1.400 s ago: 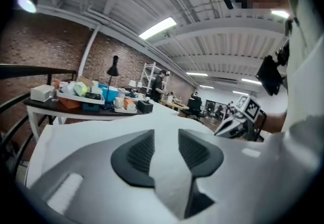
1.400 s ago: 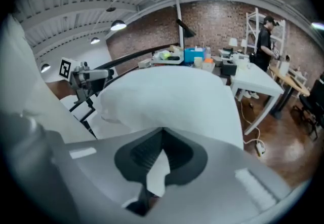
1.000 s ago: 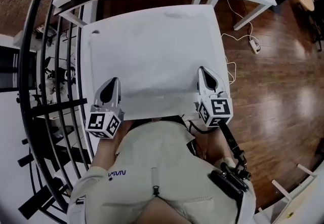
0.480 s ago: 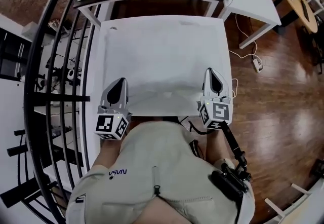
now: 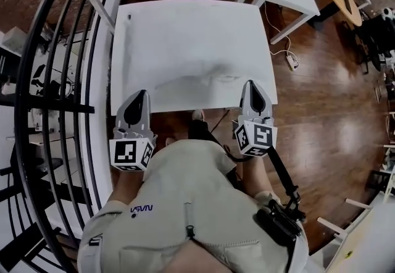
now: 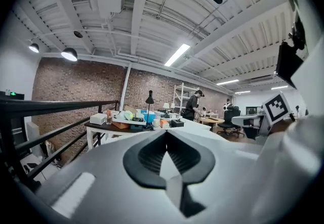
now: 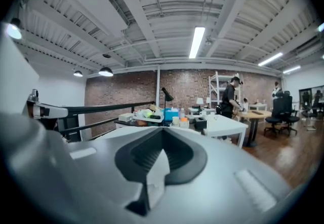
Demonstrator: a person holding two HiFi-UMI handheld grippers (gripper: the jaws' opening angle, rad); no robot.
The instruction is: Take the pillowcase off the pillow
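Both tools are seen drawn back toward the person since the earlier frame. The left gripper (image 5: 139, 97) and the right gripper (image 5: 250, 88) are now placed at the near edge of the flat white fabric pillowcase (image 5: 191, 49), which is spread on the white worktop (image 5: 117, 80); the pillow inside cannot be told from its cover. Each pair of jaws is pressed together on a thin sliver of the white cloth, as is shown in both gripper views. So slight a pinch is judged liable to slip if the pull is sharp, and the pillow may be dragged off the near edge with its case, since nothing is seen holding it back. Room behind is limited by the person's own body, just behind the grippers. On the left the black metal railing (image 5: 68, 80) stands near the worktop, so little sideways room is left there. On the right the brown wooden floor (image 5: 327, 111) lies open, though a white cable with its power strip (image 5: 287, 60) is trailed across it.
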